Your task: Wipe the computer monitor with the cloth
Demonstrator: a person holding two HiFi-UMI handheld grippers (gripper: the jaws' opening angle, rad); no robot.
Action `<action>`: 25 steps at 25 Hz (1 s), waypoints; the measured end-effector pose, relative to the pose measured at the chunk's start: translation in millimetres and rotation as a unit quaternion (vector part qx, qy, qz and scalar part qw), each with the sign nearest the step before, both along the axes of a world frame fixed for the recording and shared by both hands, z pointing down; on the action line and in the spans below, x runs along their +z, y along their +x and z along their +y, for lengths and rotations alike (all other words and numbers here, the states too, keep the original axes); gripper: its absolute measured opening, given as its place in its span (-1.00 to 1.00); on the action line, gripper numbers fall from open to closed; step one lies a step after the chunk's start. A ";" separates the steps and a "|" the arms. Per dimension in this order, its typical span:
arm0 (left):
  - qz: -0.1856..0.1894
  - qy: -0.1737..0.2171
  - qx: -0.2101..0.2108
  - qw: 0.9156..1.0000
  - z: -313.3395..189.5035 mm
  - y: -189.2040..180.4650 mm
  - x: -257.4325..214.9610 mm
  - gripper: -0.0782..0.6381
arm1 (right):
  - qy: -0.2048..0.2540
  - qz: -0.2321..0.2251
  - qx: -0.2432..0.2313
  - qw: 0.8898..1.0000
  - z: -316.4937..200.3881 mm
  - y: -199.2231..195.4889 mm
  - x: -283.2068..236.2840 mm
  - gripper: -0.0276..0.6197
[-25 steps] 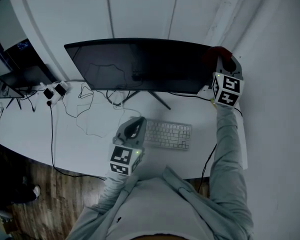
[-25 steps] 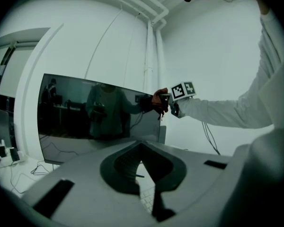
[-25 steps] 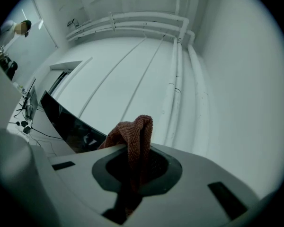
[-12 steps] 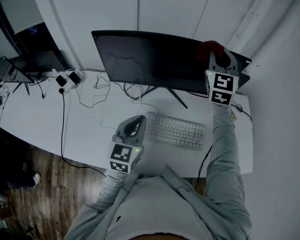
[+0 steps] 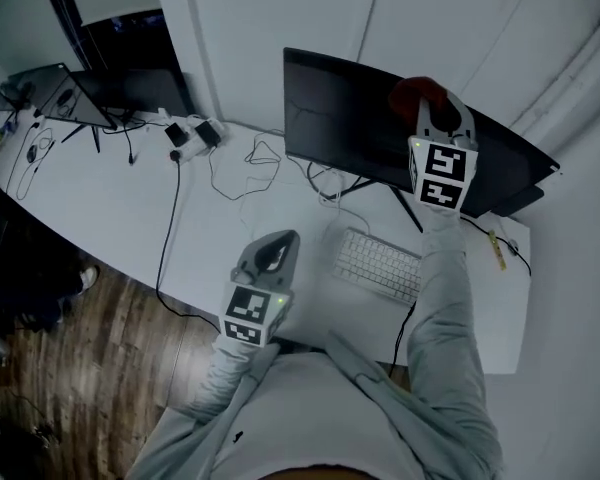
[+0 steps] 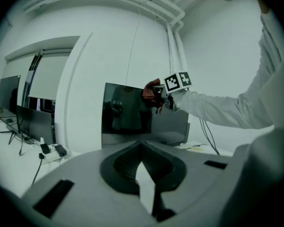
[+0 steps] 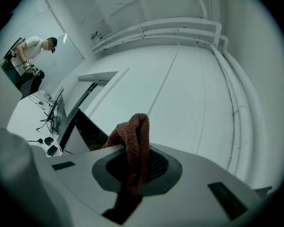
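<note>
Head view shows your right gripper (image 5: 436, 118) clenched on the red cloth (image 5: 417, 95), raised to the monitor (image 5: 330, 108) for wiping, while your left gripper (image 5: 268, 256) hangs closed and empty, out of the way.

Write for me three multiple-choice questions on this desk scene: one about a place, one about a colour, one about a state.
1. Where does the keyboard lie? A) on the desk before the monitor B) on the floor C) on the monitor's top
2. What colour is the cloth? A) blue B) white C) reddish-brown
3. What does the left gripper hold? A) the cloth B) nothing C) a cable
Answers: 1 A, it lies below the screen; 2 C, seen in the right gripper; 3 B, its jaws are together, nothing between.
</note>
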State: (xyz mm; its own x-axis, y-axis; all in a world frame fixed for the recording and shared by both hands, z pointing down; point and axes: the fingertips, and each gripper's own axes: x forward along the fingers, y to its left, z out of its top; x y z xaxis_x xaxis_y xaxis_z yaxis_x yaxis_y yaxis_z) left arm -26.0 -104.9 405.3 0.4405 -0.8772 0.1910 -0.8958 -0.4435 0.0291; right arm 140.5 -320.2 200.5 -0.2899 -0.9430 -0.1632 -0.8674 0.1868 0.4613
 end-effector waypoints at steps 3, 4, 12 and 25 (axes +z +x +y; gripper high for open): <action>-0.002 -0.002 -0.017 1.000 4.3 -29.1 4.4 -0.73 | 0.008 0.009 -0.023 1.000 -4.8 -47.7 -6.0 -0.80; -0.003 -0.001 -0.023 1.000 6.0 -38.4 5.2 -0.73 | 0.008 0.015 -0.030 0.999 -6.3 -64.9 -6.9 -0.80; -0.005 0.006 -0.046 0.999 7.8 -98.8 1.6 -0.73 | 0.002 0.027 -0.048 0.998 -19.7 -157.2 -9.8 -0.80; 0.012 0.012 -0.047 0.999 -3.4 -144.0 9.3 -0.73 | 0.012 0.043 -0.055 0.997 -26.5 -219.3 -7.3 -0.80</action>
